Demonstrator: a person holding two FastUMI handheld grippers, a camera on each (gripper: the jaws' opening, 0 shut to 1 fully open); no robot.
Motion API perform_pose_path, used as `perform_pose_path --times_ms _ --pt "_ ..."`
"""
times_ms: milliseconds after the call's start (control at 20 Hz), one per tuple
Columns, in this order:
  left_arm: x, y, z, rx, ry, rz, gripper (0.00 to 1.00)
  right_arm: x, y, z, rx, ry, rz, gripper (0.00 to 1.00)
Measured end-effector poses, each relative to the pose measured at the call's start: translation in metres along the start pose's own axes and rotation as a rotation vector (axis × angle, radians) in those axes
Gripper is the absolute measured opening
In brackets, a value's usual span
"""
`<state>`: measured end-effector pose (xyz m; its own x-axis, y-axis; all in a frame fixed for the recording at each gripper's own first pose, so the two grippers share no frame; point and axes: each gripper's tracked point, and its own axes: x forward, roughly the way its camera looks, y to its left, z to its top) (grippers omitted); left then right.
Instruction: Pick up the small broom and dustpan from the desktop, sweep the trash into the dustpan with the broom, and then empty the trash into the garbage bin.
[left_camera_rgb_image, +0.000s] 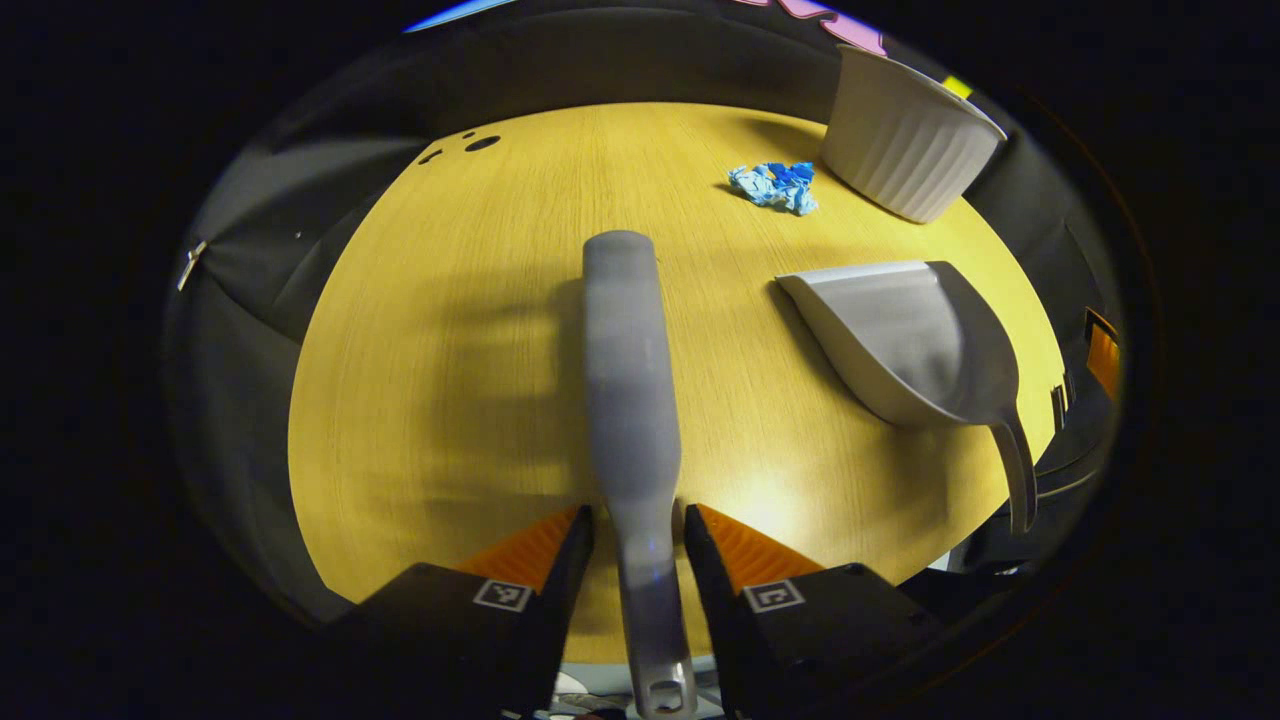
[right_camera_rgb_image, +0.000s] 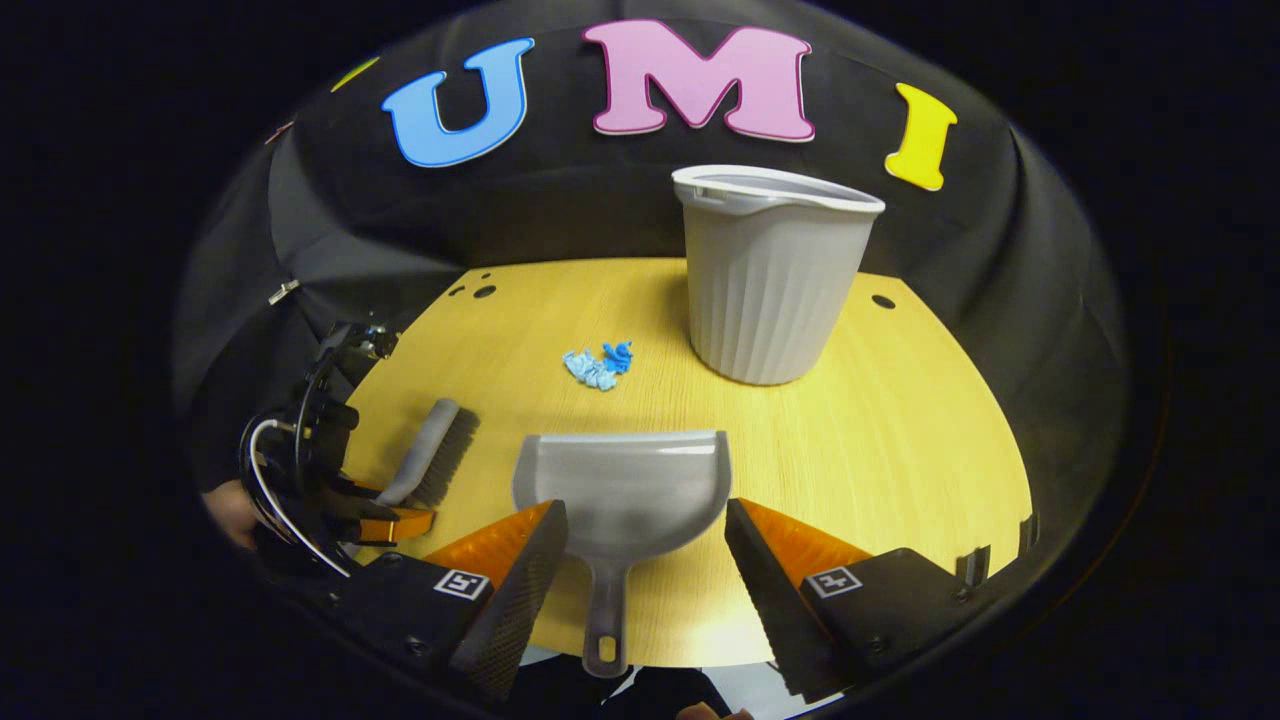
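Observation:
A grey broom (left_camera_rgb_image: 625, 350) lies lengthwise ahead of my left gripper (left_camera_rgb_image: 638, 530), whose fingers are shut on its handle. In the right gripper view the broom (right_camera_rgb_image: 435, 455) rests bristles-down on the table, held by the left gripper (right_camera_rgb_image: 330, 470). The grey dustpan (right_camera_rgb_image: 625, 490) sits flat, mouth facing away; its handle lies between the spread fingers of my right gripper (right_camera_rgb_image: 635, 530), untouched. The dustpan (left_camera_rgb_image: 900, 340) is also right of the broom. Crumpled blue trash (right_camera_rgb_image: 598, 365) (left_camera_rgb_image: 775, 187) lies beyond the pan. The ribbed grey bin (right_camera_rgb_image: 765, 290) (left_camera_rgb_image: 905, 140) stands upright behind it.
Everything sits on a round yellow wooden table (right_camera_rgb_image: 900, 450) with small dark holes (right_camera_rgb_image: 883, 301) near its far edge. Black cloth walls close in behind. A hand (right_camera_rgb_image: 225, 515) holds the left gripper at the table's left edge.

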<state>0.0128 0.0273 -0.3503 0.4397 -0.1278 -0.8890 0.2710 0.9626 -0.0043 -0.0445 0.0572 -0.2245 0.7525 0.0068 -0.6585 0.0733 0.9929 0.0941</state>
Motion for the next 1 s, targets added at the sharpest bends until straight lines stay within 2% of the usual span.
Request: perform_pose_path --times_ms 50,100,150,300,400,500,550,650,750,800,850,1000 --pt "0.002 0.0 -0.001 0.011 0.005 0.003 0.52 0.004 0.002 -0.004 0.01 0.015 -0.002 0.98" --pt "0.004 -0.002 -0.002 0.017 0.012 -0.002 0.51 0.006 0.004 -0.01 0.02 0.032 -0.004 0.98" --pt "0.004 -0.001 0.0 0.021 0.006 0.001 0.41 0.008 0.005 -0.016 0.028 0.053 -0.006 0.98" --pt "0.006 -0.002 0.006 0.016 -0.012 0.003 0.31 0.013 0.012 -0.035 0.035 0.12 0.002 0.99" --pt "0.005 -0.005 0.006 -0.011 -0.026 -0.023 0.32 0.016 0.017 -0.047 0.039 0.164 0.02 0.99" --pt "-0.002 -0.002 0.006 -0.045 -0.058 -0.04 0.28 0.021 0.024 -0.06 0.057 0.219 0.045 0.99" --pt "-0.008 0.002 0.005 -0.064 -0.071 -0.041 0.3 0.024 0.029 -0.067 0.068 0.259 0.063 0.99" --pt "-0.02 0.007 0.001 -0.092 -0.09 -0.045 0.27 0.033 0.027 -0.074 0.067 0.301 0.051 1.0" --pt "-0.029 0.011 -0.002 -0.097 -0.104 -0.042 0.27 0.043 0.021 -0.081 0.055 0.33 0.023 0.99" --pt "-0.033 0.012 -0.003 -0.095 -0.111 -0.037 0.3 0.046 0.021 -0.086 0.058 0.348 0.017 0.99" --pt "-0.038 0.015 -0.004 -0.095 -0.117 -0.025 0.27 0.051 0.022 -0.091 0.068 0.371 0.021 0.99" --pt "-0.051 0.015 -0.003 -0.113 -0.143 -0.023 0.27 0.066 0.022 -0.111 0.061 0.425 0.004 0.99"
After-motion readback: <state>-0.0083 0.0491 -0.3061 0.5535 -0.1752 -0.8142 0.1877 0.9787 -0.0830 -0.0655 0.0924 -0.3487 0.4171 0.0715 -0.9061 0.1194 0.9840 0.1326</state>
